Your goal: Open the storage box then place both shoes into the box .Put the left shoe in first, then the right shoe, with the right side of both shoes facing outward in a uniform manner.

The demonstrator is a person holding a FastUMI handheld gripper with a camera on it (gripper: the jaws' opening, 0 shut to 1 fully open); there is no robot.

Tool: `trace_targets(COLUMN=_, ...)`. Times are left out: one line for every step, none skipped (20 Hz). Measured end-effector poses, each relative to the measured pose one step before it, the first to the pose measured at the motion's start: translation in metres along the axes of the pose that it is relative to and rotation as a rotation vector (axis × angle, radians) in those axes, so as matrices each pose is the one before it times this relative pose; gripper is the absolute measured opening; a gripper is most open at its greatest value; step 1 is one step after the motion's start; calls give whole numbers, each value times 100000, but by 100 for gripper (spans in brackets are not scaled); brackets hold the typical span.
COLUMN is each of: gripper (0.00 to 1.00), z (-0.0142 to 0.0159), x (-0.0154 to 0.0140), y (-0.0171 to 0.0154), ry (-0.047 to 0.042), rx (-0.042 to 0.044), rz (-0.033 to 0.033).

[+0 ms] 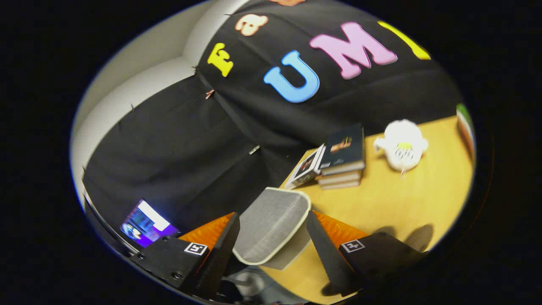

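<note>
Gripper fingers stand on either side of a grey mesh-panelled item with a pale rim (box lid or shoe, cannot tell which); whether both fingers press on it cannot be told. Item sits tilted between the fingers, over the near edge of the wooden table. Beyond: a stack of books and, beside it, a white teapot, apart.

The grey mesh shoe sits between the gripper fingers, its rear end hidden below them; whether both fingers press on it cannot be told. The teapot is blurred. A lit screen is cut off behind the left finger.
</note>
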State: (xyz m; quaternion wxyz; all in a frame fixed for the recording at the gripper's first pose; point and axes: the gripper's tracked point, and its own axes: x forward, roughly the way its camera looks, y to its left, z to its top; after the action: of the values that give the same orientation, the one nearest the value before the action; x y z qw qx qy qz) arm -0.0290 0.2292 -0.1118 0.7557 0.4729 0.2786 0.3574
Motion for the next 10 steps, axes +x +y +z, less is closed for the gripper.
trace_targets(gripper=98, z=-676, x=1145, y=-1013, ry=2527, rx=6987, rz=1426)
trace_targets(gripper=98, z=-517, x=868, y=-948, ry=2149, rx=4862, rz=623)
trace_targets(gripper=98, z=-787, x=923, y=-764, ry=2207, rx=3797, rz=222)
trace_targets(gripper=98, z=-717, x=965, y=-732, ry=1703, rx=3956, rz=460)
trace_targets(gripper=98, z=-808, x=903, y=-692, ry=2361, rx=4882, rz=462)
trace_targets(gripper=98, z=-943, x=544, y=-647, ry=2610, rx=5369, rz=595)
trace_targets(gripper=98, z=-774, x=637, y=-750, ry=2080, rx=5272, rz=662)
trace_targets(gripper=98, z=-381, x=639, y=-457, ry=1399, rx=4391, rz=531)
trace_targets(gripper=98, z=-236, x=823, y=-459, ry=1314, rx=3740, rz=676)
trace_targets(gripper=98, z=-278, x=587, y=-422, ry=1393, rx=3124, rz=671)
